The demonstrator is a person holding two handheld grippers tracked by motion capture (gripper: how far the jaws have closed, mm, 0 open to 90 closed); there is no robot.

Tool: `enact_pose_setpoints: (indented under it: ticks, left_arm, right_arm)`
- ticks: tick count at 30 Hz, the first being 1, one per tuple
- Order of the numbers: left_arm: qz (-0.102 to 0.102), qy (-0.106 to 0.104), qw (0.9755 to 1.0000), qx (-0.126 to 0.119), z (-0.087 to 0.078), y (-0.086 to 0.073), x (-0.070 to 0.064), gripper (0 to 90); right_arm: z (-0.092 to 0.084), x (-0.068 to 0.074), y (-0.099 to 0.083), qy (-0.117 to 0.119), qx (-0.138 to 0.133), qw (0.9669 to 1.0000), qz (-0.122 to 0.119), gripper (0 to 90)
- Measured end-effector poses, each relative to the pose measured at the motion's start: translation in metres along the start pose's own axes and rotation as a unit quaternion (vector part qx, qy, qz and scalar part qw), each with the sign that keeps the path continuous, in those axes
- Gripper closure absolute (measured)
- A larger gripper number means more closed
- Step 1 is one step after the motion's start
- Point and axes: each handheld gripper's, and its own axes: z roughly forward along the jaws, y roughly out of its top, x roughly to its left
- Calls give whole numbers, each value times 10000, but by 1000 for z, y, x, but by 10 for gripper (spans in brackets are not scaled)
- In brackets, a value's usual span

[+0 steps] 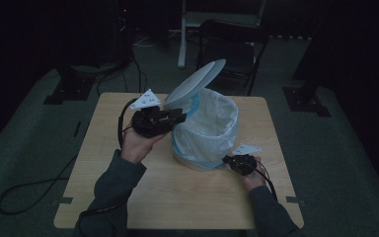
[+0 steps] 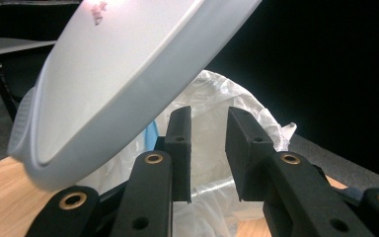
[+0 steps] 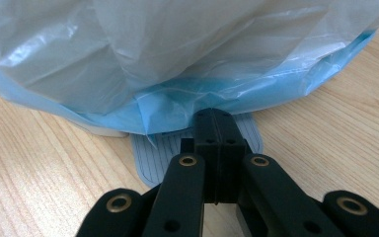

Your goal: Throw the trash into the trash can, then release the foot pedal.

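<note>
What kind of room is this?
Probably a lab or workshop set up for recording, not a home. A small wooden table stands alone on grey carpet, cables trail across the floor, and a folding chair sits in the dark behind the pedal bin.

Dim, murky high view; both gripper views brighter and sharp.

My left gripper (image 2: 208,153) has its jaws apart, nothing between them. The raised white lid (image 2: 128,74) tilts above the bag-lined bin (image 2: 227,98).
</note>
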Motion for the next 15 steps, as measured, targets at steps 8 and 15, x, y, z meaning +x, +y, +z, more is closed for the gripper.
enact_pose_setpoints:
  ticks: [8,15]
  left_arm:
    - [-81,62,9999,-82,-10,-7,3,721]
    - [-276,203,9994,-58,-18,-21,14,709]
  right_arm:
    - [0,0,0,-12,6,10000,-12,900]
    - [0,0,0,1,0,10000,-2,900]
